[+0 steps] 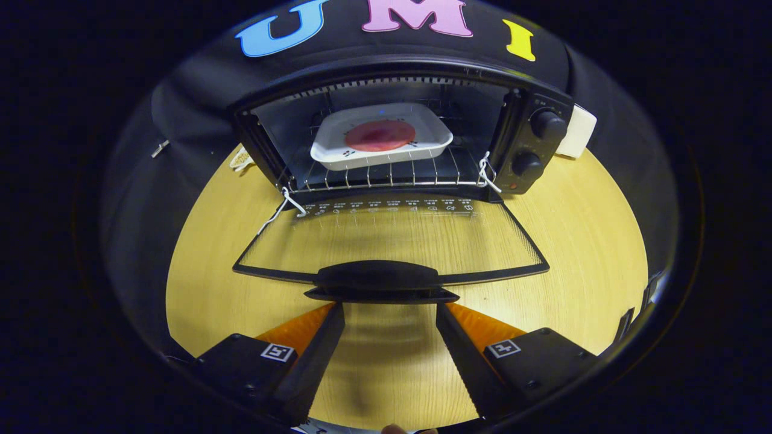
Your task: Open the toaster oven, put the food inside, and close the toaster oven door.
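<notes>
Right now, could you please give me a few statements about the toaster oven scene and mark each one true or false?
1. The toaster oven door is folded down open. True.
2. The white dish with the food sits on the wooden table in front of the oven. False: it rests on the wire rack inside the oven.
3. The claw is open, its fingers just short of the door handle. True.
4. The claw is gripping the door handle. False: both fingers are apart, with bare table between them.
5. The oven's two knobs are on the left of its opening. False: they are on the right.
</notes>
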`<state>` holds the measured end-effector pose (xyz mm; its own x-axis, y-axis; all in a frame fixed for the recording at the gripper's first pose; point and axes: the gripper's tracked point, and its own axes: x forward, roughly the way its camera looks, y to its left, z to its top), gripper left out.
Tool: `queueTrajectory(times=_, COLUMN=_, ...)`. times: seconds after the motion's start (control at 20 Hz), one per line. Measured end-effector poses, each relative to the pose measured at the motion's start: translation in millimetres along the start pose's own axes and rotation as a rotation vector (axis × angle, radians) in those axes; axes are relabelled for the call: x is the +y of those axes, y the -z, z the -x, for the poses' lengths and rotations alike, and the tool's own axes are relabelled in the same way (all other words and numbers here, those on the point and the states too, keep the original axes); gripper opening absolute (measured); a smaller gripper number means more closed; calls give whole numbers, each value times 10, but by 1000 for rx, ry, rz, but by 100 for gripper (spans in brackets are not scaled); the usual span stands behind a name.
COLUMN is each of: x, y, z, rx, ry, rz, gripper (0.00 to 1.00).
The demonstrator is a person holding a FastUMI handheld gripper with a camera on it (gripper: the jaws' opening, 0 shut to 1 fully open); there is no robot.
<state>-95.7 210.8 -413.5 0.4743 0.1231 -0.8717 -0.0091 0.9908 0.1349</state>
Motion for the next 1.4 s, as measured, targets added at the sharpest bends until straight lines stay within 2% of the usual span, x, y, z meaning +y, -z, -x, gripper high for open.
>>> queueTrajectory(times=0.3, x=34, y=-264, z=248, rx=-121, ry=-32, rz=19, gripper=100)
queueTrajectory(times=0.95, x=48, y=-1026, z=540, rx=-282, ry=-72, rz=23, gripper=99)
queueTrajectory(times=1.2, x=-101, y=-1118, z=901, rx=-348, ry=-106, rz=7, gripper=99)
queueTrajectory(times=1.4, x=-304, y=-1379, z=1363, rx=-459, ry=-117, rz=33, gripper=99)
